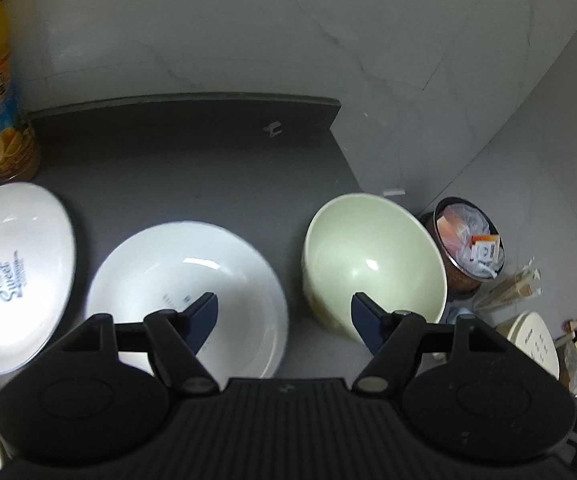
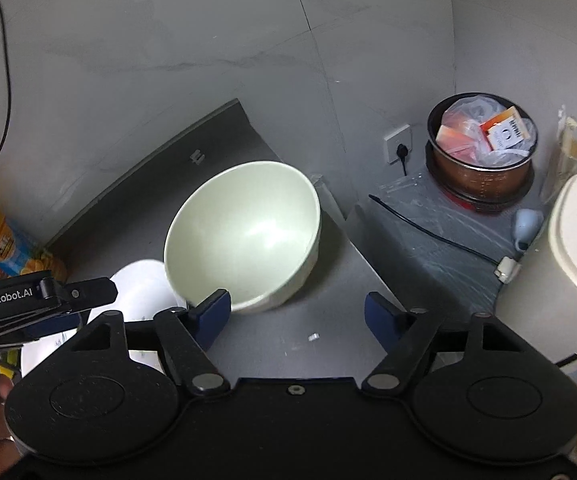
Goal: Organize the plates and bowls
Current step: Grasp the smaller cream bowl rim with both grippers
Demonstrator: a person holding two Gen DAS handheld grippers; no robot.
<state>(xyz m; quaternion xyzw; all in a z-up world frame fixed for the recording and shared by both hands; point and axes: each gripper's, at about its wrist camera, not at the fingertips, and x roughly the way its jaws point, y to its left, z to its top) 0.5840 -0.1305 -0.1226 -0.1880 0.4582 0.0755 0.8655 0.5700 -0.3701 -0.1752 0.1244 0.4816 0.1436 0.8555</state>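
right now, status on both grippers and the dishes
Left gripper open, empty, over white plate. Right gripper open, empty, near green bowl. Second plate far left. Nothing blocking.

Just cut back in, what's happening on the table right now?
A person holds a gripper in each hand over the dark table; both are open and empty. The left gripper hovers between the white plate and the pale green bowl. The right gripper hangs just in front of that bowl. A second white plate, printed "Sweet", lies at far left. Nothing is stacked yet.
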